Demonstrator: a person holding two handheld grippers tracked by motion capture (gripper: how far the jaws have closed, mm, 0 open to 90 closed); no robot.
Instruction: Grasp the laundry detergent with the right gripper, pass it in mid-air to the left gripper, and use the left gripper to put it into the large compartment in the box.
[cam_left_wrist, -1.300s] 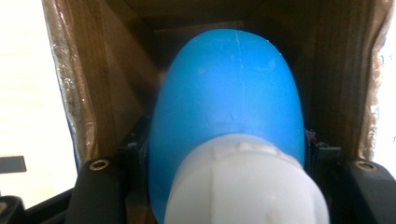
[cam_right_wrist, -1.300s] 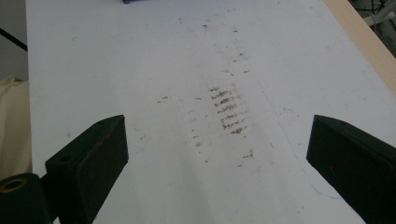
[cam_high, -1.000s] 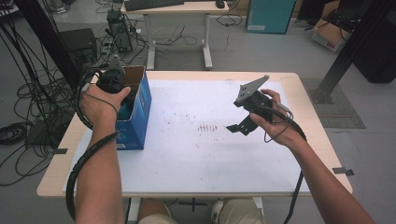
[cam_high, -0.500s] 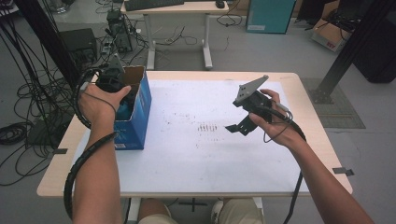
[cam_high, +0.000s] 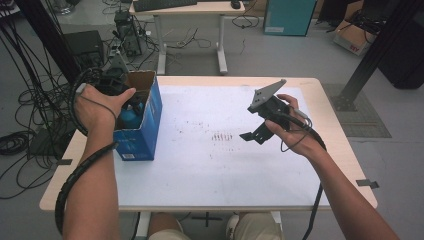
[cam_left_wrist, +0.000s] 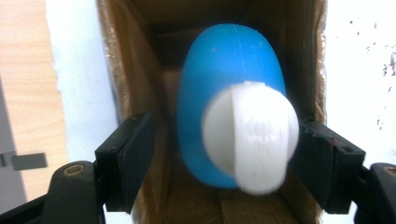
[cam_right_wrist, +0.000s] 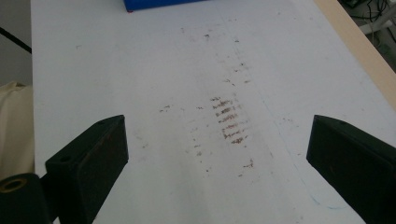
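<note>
Light: even, bright and diffuse.
Shadows: faint.
Glare: the white table sheet (cam_right_wrist: 140, 70) washes out pale.
Blur: the round white plastic cap (cam_left_wrist: 251, 140) is soft, too close.

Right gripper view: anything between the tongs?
No. The right tongs stand wide apart over the bare white table top, with just brown smudges beyond them.

I see: table (cam_high: 330, 125), wood-edged, white sheet on top | blue cardboard box (cam_high: 145, 132) standing at 9 o'clock | reddish-brown smudges (cam_high: 222, 136) at centre
</note>
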